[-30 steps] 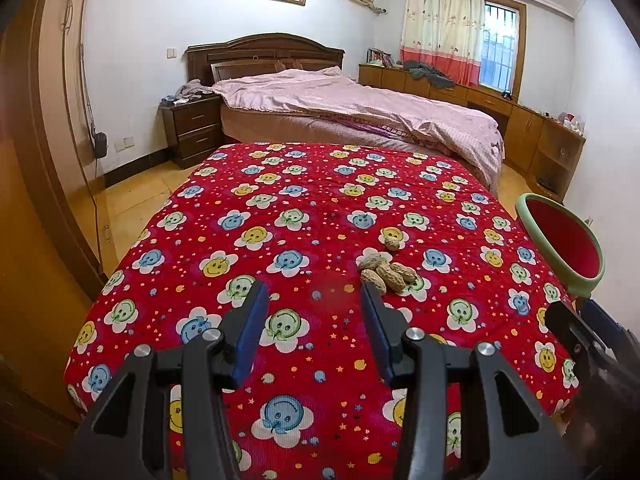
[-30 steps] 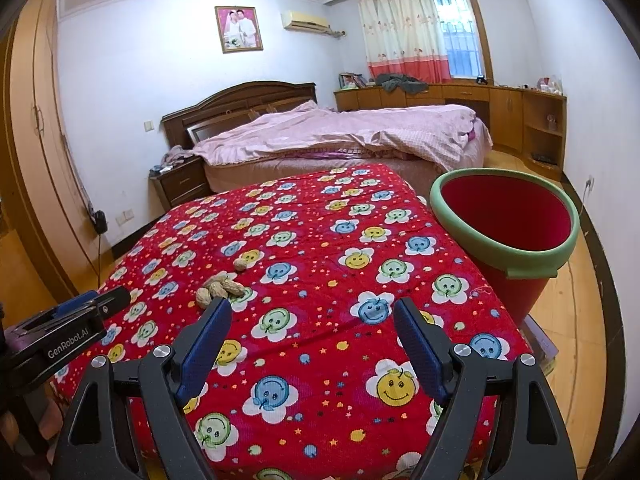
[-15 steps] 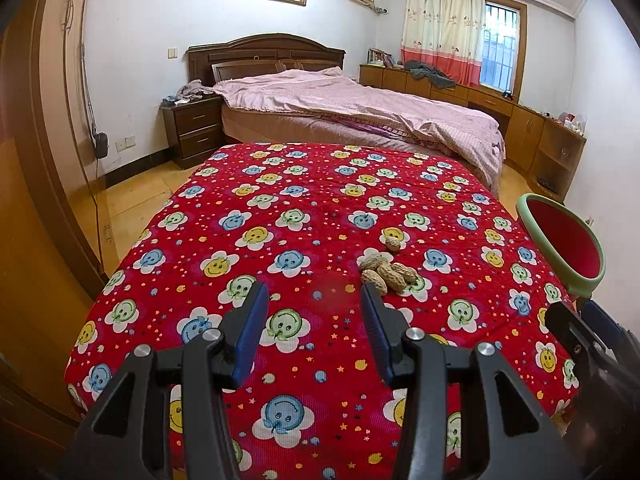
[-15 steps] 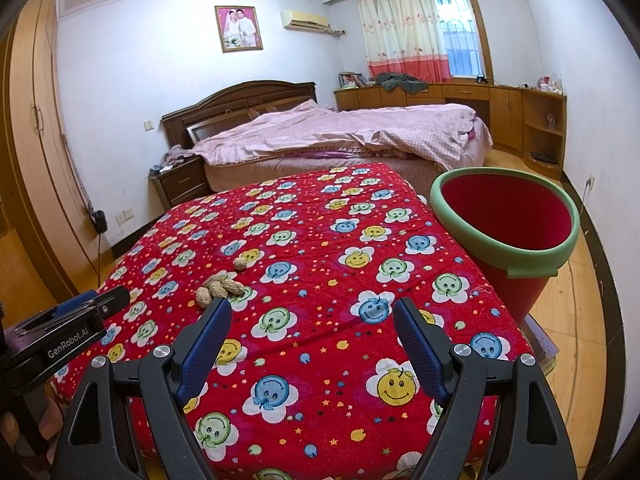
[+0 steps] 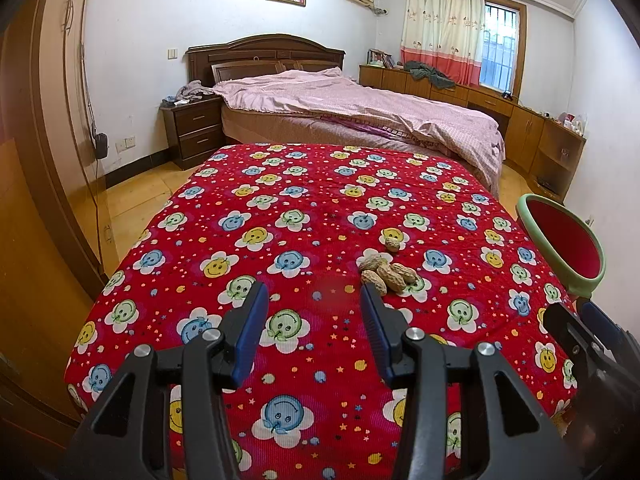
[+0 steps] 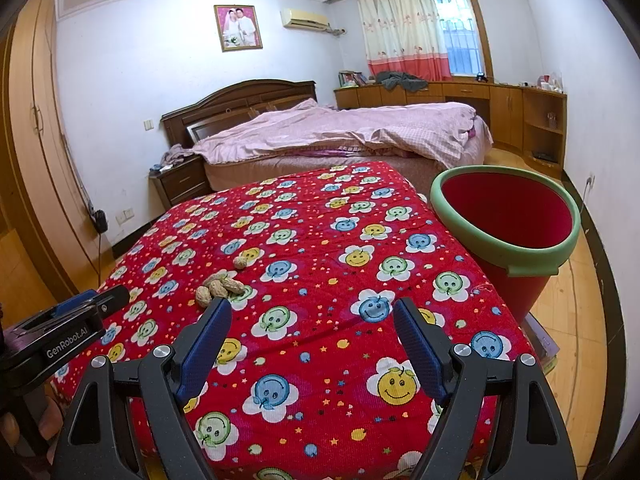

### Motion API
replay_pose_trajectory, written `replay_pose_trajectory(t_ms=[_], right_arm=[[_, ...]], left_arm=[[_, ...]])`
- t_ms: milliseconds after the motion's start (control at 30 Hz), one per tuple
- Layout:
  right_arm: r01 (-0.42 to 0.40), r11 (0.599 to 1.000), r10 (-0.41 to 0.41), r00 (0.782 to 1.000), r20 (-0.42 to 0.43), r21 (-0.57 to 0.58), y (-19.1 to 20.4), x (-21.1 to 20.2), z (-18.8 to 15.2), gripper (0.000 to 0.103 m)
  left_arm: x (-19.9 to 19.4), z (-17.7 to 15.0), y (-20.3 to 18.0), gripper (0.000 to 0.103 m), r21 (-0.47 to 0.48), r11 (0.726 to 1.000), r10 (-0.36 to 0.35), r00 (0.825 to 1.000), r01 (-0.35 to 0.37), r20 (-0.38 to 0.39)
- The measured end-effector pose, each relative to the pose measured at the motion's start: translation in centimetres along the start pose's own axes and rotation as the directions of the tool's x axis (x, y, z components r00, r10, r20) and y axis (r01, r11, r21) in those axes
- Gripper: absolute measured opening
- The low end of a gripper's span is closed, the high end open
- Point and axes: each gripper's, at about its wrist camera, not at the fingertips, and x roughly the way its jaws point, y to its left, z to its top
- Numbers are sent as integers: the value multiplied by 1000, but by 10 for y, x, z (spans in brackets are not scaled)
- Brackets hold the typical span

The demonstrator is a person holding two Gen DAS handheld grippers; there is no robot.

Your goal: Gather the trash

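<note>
My left claw (image 5: 314, 300) and right claw (image 6: 312, 318) hang open and empty before peanuts (image 5: 387, 270) lying long-axis mostly slantwise across the counter (image 5: 280, 216).

Daylight enters through the curtained window (image 5: 496, 44); illumination is even, shadows soft. Fisheye bends edges; corners vignette black. Focus sharp.

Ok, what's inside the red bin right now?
The red bin beside the table shows only bare red inner wall below its green rim; no trash is visible. Its bottom is hidden by the near wall. The peanuts lie on the tablecloth.
</note>
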Motion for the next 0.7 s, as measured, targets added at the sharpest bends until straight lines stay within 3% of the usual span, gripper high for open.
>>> replay_pose_trajectory(t_ms=[700], right_arm=[[2, 1000, -2, 1000, -1, 1, -1, 1, -1, 84]], left_arm=[[-1, 0, 0, 48, -1, 1000, 2, 1000, -2, 3]])
